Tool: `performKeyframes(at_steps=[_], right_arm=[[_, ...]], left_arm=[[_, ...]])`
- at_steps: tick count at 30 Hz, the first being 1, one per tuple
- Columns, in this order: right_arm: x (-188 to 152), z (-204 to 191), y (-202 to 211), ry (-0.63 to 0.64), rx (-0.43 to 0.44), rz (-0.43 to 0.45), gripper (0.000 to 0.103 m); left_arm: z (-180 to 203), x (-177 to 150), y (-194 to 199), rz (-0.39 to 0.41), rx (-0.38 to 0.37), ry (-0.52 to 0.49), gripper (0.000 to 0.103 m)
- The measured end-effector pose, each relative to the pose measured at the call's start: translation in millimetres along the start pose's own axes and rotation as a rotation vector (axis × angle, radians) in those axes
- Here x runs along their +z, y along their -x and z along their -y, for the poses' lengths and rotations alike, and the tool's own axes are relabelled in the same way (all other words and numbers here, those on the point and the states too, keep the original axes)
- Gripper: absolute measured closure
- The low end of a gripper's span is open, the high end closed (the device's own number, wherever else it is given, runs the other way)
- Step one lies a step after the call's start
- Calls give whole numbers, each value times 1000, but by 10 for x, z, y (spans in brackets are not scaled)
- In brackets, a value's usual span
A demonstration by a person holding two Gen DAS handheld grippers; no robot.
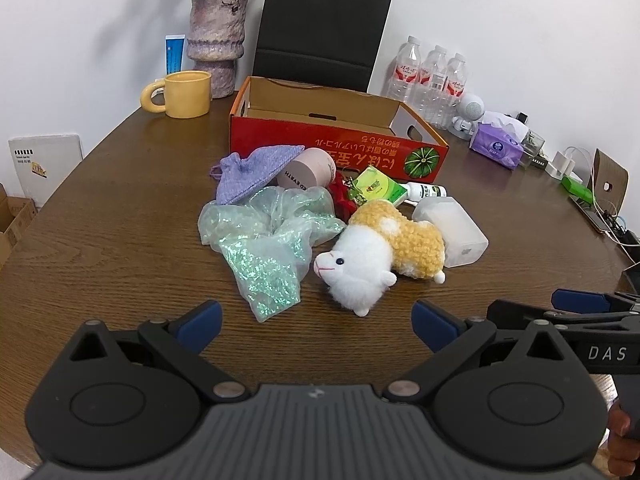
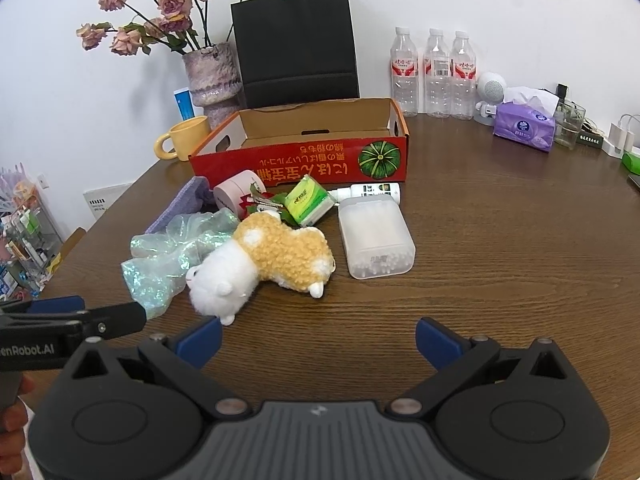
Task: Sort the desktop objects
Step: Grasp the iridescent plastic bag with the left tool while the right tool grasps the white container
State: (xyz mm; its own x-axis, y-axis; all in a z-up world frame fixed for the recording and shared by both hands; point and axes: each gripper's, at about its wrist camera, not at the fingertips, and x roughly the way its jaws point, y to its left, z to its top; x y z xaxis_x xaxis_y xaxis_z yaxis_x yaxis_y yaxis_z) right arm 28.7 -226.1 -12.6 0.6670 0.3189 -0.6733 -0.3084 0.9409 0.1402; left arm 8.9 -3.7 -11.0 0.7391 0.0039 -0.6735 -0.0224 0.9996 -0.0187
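- One wooden table (image 1: 120, 216) with a brown grain surface is shown; the sorting items are grouped at its centre, in front of one open red cardboard box (image 1: 320, 148) printed with a green pumpkin
- One plush toy (image 1: 380, 252) with a fluffy white head and curly yellow body is laid on its side, nearest to both tools
- One crumpled translucent green iridescent bag (image 1: 264, 248) is seen touching the plush toy's head side
- One ribbed lilac knitted pouch (image 1: 256, 172) and one pink cylindrical container (image 1: 310, 170) are placed behind the bag
- One frosted rectangular plastic case (image 2: 374, 236) filled with cotton swabs is set just beside the plush toy
- One green tissue pack (image 2: 310, 200), one white bottle (image 2: 372, 191) lying on its side and one red-and-green ornament (image 2: 262, 202) are located between the case and the box
- Three clear plastic water bottles (image 2: 434, 72), one yellow ceramic mug (image 1: 188, 94), one mottled purple vase (image 1: 216, 44), one black paper bag (image 1: 320, 28) and one purple tissue packet (image 2: 524, 126) are arranged along the wall
- The left gripper (image 1: 316, 320) is spread wide; nothing is held or touched between its blue pads
- The right gripper (image 2: 318, 336) is spread wide and holds nothing; whether its left pad touches the plush toy's ear cannot be told
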Motion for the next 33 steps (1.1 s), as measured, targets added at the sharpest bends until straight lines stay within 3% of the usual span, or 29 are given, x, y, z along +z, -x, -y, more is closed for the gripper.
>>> performKeyframes(at_steps=[14, 19, 26, 33], right_arm=[[30, 43, -128, -7, 10, -8, 0], [64, 120, -240, 1, 5, 35, 0], [262, 303, -599, 20, -50, 109, 2], [553, 373, -1084, 72, -80, 87, 7]], left_arm=[[-33, 47, -161, -29, 12, 8, 0], [-116, 111, -267, -15, 42, 21, 0], [-371, 275, -584, 8, 173, 71, 0], [-469, 407, -843, -26, 179, 76, 0]])
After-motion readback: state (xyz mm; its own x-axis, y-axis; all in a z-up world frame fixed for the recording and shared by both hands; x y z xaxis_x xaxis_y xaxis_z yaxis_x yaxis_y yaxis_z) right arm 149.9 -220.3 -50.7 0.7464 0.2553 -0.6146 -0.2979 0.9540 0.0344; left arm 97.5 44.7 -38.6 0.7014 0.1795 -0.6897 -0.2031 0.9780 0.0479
